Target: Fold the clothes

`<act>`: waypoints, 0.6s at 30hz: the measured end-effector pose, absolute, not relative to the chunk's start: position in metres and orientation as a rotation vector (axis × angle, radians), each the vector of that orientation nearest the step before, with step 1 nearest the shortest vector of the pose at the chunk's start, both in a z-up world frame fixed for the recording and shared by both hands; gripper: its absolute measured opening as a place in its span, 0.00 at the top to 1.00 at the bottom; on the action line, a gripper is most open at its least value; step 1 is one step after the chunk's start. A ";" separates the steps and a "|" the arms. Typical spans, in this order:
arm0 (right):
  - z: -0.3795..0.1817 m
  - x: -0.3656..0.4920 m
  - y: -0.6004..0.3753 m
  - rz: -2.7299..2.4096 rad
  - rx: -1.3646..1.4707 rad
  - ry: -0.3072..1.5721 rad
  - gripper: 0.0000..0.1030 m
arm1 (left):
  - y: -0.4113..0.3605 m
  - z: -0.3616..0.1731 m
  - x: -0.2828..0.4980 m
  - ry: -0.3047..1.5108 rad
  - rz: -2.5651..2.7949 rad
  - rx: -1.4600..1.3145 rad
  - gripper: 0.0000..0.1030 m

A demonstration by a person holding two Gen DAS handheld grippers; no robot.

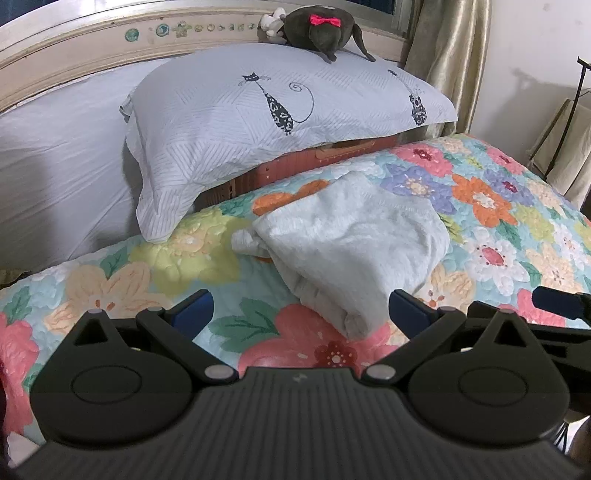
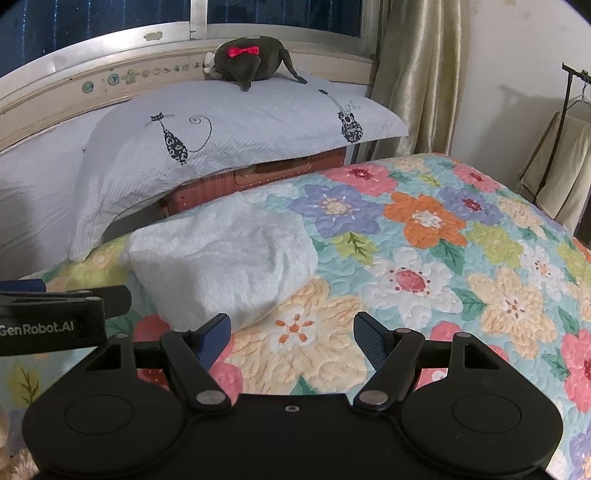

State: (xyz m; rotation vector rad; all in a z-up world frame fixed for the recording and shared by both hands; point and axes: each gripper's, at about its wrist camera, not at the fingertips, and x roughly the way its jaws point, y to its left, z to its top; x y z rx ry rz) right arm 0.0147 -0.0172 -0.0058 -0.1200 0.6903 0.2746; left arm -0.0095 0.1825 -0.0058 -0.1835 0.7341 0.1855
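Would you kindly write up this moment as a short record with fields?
surface: floral quilt on a bed
garment: pale fleecy garment, folded into a compact bundle, lying on the quilt
left gripper: open, empty, near edge of the garment just ahead of it
right gripper: open, empty, garment ahead to its left
behind: cat-print pillow with a dark plush toy on top
fold status: looks folded

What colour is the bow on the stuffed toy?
Bright pink bow; clearest in the left wrist view.
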 end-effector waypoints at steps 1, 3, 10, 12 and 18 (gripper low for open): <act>-0.006 0.015 -0.017 0.275 -0.121 0.692 0.25 | 0.183 -0.006 -0.009 0.736 0.189 -0.187 0.00; -0.007 0.015 -0.017 0.276 -0.122 0.697 0.25 | 0.185 -0.007 -0.010 0.734 0.199 -0.193 0.00; -0.011 0.013 -0.014 0.283 -0.127 0.711 0.25 | 0.187 -0.009 -0.012 0.730 0.211 -0.209 0.00; -0.012 0.013 -0.013 0.285 -0.129 0.713 0.25 | 0.187 -0.009 -0.011 0.733 0.213 -0.207 0.00; -0.013 0.012 -0.012 0.286 -0.131 0.719 0.25 | 0.183 -0.009 -0.011 0.736 0.211 -0.187 0.00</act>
